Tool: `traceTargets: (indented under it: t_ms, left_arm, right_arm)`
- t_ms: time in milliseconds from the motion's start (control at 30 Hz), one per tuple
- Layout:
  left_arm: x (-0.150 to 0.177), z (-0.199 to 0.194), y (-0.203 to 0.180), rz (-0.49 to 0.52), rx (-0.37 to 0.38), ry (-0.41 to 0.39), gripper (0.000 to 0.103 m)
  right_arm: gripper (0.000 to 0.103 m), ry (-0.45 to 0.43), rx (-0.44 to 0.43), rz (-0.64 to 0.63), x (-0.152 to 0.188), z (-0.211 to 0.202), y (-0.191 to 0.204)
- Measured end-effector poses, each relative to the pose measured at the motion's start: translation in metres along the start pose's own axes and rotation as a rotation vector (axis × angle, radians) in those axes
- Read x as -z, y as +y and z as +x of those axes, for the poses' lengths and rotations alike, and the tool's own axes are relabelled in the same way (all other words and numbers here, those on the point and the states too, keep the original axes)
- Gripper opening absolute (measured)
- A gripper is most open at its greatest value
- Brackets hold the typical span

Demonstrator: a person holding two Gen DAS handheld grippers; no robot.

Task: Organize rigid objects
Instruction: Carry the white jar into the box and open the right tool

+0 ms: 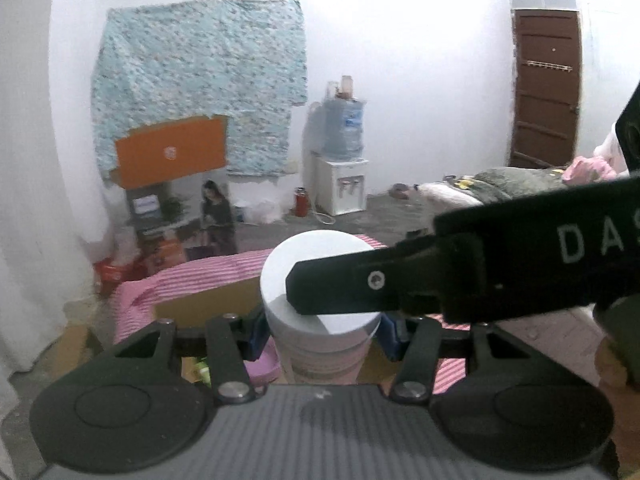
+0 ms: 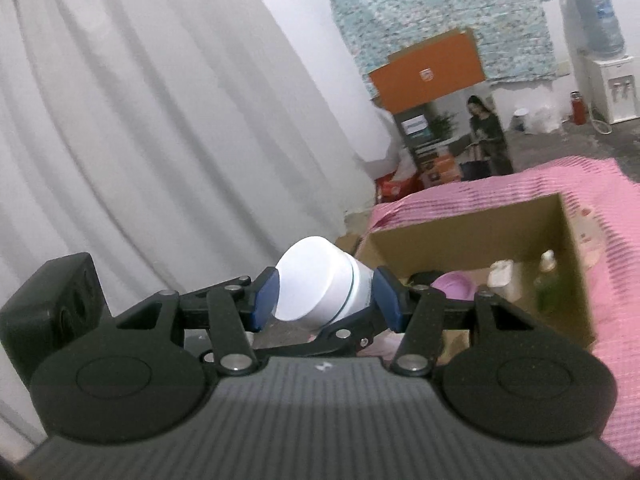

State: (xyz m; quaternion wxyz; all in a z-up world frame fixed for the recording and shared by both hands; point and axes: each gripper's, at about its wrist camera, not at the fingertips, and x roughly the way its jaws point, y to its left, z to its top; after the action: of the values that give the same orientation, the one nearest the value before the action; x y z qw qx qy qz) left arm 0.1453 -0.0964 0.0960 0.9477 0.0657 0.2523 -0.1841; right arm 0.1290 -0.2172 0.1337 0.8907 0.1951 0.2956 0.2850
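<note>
A white jar with a white lid [image 1: 320, 312] is held between both grippers above a cardboard box [image 1: 208, 304]. My left gripper [image 1: 322, 338] is shut on the jar's body, blue pads on either side. My right gripper [image 2: 324, 300] is shut on the jar [image 2: 320, 292] around its lid; its black finger [image 1: 340, 292] crosses the lid in the left wrist view. The open cardboard box [image 2: 472, 232] holds a white bottle [image 2: 502, 278], a green bottle [image 2: 548, 280] and a pink bowl [image 2: 456, 284].
The box sits on a pink striped cloth [image 2: 600, 200]. A white curtain [image 2: 140, 120] hangs at the left. An orange box [image 1: 172, 152], a water dispenser [image 1: 344, 160] and a brown door [image 1: 546, 88] stand at the far wall.
</note>
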Motion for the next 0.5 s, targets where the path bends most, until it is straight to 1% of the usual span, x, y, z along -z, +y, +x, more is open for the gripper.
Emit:
traceTargets:
  t_ms: [100, 233, 333, 500]
  left_arm:
    - [-0.009, 0.029, -0.005, -0.014, 0.045, 0.031, 0.054]
    - [-0.01, 0.07, -0.01, -0.033, 0.085, 0.098, 0.054]
    - [-0.004, 0.096, -0.014, -0.047, 0.107, 0.154, 0.054]
    - [0.009, 0.138, -0.013, -0.066, 0.133, 0.242, 0.054]
  right_arm:
    - [0.052, 0.002, 0.032, 0.014, -0.014, 0.0, -0.023]
    - [0.052, 0.027, 0.062, 0.064, -0.022, 0.009, -0.064]
    - [0.052, 0.052, 0.079, 0.108, -0.02, 0.019, -0.095]
    - [0.052, 0.095, 0.098, 0.176, -0.003, 0.04, -0.137]
